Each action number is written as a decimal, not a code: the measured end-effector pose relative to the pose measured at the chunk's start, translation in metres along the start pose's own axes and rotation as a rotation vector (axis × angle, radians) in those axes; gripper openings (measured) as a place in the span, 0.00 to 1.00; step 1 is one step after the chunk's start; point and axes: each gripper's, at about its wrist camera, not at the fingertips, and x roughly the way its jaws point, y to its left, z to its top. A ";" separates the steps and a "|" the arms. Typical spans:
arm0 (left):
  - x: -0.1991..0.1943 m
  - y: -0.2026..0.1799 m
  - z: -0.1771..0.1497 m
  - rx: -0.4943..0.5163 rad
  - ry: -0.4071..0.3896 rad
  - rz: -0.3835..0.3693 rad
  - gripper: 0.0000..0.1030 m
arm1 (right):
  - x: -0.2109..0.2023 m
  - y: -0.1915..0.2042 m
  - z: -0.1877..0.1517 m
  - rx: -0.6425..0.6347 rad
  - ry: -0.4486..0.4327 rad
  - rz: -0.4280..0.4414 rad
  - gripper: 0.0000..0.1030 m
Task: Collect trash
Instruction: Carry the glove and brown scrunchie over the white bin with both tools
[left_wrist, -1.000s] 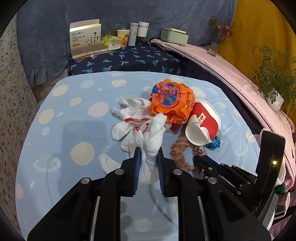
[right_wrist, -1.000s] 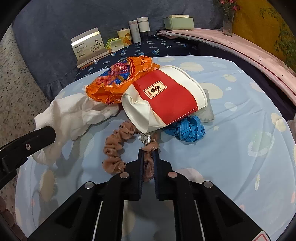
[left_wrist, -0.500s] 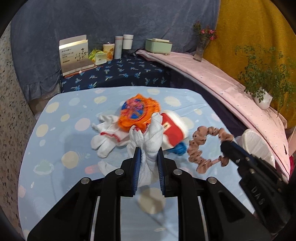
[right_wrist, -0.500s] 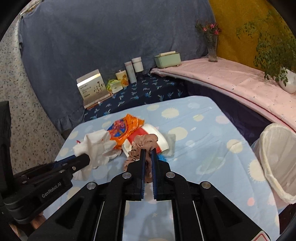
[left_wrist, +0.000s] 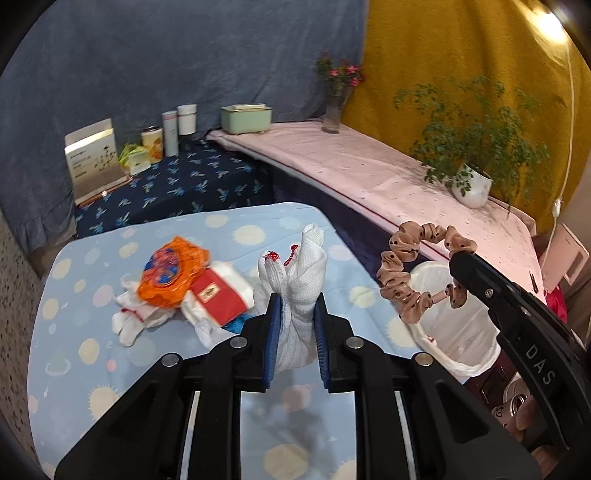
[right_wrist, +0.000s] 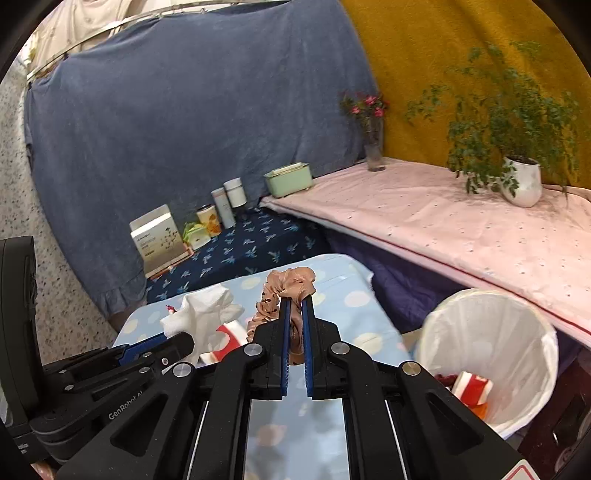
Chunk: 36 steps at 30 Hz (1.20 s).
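A: Table (left_wrist: 74, 354) status?
B: Wrapper (left_wrist: 171, 271), cup (left_wrist: 218, 295) on it. Left gripper (left_wrist: 295, 325) clamped on glove (left_wrist: 301, 280), lifted.
A: Right?
B: Right gripper (right_wrist: 294, 325) pinching scrunchie (right_wrist: 291, 282) mid-air. Bin (right_wrist: 491, 354) beside table, right.

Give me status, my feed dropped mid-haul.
Left gripper shut on glove. Right gripper shut on scrunchie, both lifted. Bin open at right, nothing blocking it.

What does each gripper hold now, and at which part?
The left gripper grips the white glove near its cuff, fingers upward. The right gripper pinches the brown scrunchie at one side of its ring.
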 end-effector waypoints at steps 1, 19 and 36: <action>0.000 -0.010 0.001 0.014 0.000 -0.008 0.17 | -0.004 -0.007 0.002 0.006 -0.008 -0.008 0.06; 0.032 -0.120 -0.001 0.153 0.050 -0.096 0.17 | -0.041 -0.111 0.008 0.094 -0.049 -0.139 0.06; 0.088 -0.206 -0.010 0.248 0.132 -0.190 0.18 | -0.038 -0.199 -0.009 0.187 -0.019 -0.244 0.06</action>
